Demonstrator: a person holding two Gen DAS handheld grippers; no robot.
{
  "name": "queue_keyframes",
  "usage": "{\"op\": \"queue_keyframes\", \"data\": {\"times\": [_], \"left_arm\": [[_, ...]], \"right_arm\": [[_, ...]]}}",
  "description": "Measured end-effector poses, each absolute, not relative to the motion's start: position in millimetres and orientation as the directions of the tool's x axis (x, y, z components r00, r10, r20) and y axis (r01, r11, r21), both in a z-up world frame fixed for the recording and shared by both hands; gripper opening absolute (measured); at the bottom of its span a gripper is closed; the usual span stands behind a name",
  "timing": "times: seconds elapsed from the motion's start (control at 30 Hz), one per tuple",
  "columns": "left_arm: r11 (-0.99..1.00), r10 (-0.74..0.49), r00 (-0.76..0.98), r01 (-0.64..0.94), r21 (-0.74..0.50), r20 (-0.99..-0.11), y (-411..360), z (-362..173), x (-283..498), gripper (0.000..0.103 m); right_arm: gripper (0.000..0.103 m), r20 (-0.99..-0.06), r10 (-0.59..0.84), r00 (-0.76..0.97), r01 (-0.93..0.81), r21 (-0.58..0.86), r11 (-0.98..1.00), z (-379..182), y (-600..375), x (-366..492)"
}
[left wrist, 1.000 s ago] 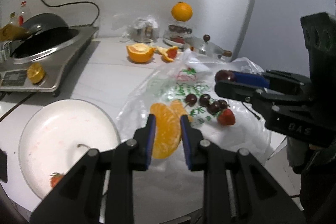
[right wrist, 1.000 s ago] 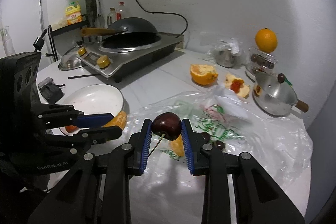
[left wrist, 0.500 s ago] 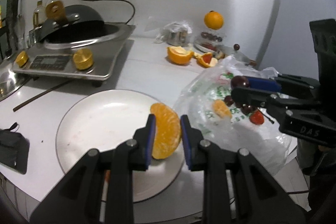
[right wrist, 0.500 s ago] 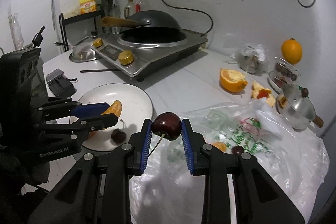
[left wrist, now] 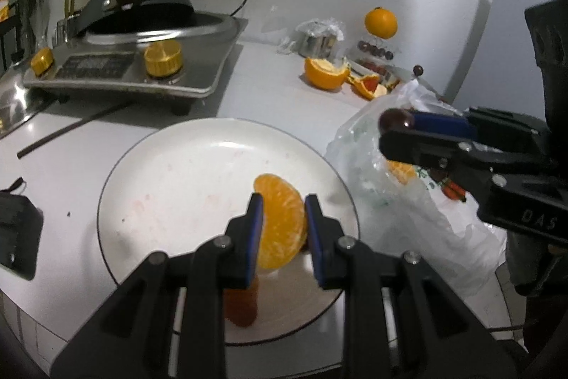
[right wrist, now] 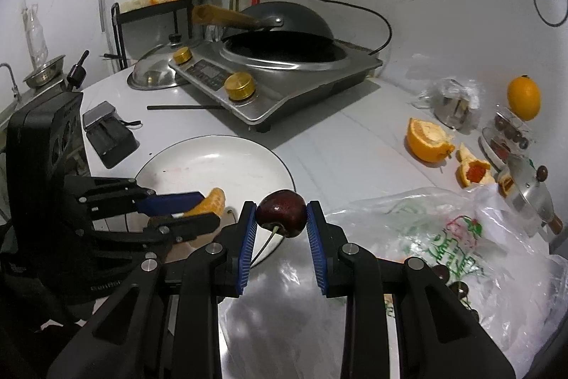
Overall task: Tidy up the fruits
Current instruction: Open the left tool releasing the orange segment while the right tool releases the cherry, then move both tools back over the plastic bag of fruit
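My left gripper (left wrist: pixel 281 203) is shut on a peeled orange piece (left wrist: pixel 280 219) and holds it over the white plate (left wrist: pixel 170 187). A red strawberry (left wrist: pixel 241 306) lies on the plate under the left finger. My right gripper (right wrist: pixel 281 205) is shut on a dark cherry (right wrist: pixel 282 212) with its stem hanging down, just off the plate's (right wrist: pixel 220 158) near right rim. From the right wrist view the left gripper (right wrist: pixel 198 206) with its orange piece (right wrist: pixel 211 203) shows over the plate. In the left wrist view the right gripper (left wrist: pixel 394 126) carries the cherry (left wrist: pixel 396 119) above the plastic bag (left wrist: pixel 408 212).
On the plastic bag (right wrist: pixel 443 237) lie more cherries, an orange piece and a strawberry. An induction cooker with a wok (right wrist: pixel 280 59) stands behind the plate. Orange peels (right wrist: pixel 426 139), a whole orange (right wrist: pixel 523 98), a steel pot lid (right wrist: pixel 529 190) and a black case (right wrist: pixel 110 134) sit around.
Both grippers have swung left from the plastic bag toward the plate. The orange piece now hangs over the plate, and the cherry has come to the plate's rim.
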State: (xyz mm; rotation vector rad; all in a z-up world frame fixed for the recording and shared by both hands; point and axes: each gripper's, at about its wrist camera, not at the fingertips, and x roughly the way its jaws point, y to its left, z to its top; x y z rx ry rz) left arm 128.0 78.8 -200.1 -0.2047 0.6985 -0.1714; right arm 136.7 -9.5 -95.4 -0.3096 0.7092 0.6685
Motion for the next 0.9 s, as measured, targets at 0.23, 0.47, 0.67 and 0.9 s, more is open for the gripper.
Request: {"op": "queue_keyframes", "data": {"times": [0.23,0.47,0.67,0.9], "left_arm": [[0.959,-0.244,0.734,0.085,-0.271,-0.634,84.4,-208.8,129.5,0.026],[0.958,-0.235,0.732,0.063,-0.28,-0.64,90.1,-208.3,128.9,0.034],[0.954,-0.229,0.743,0.041,-0.298,-0.629,97.4,-205.2,124.0,0.053],[0.96,-0.205,0.751,0.029,-0.279,-0.627,96.6,-200.9,120.0,0.054]], "right_arm": [[0.03,-0.705,0.461,0.539,-0.668,-0.026,0.743,-107.5,8.3,142.9],[0.03,-0.734,0.449,0.509,-0.673,-0.015,0.739,-124.6,21.4,150.8],[0.031,-0.743,0.437,0.508,-0.647,0.006,0.762,-131.8,20.8,161.1],[0.046,-0.736,0.442,0.513,-0.64,0.016,0.769,-129.8,18.7,160.8]]}}
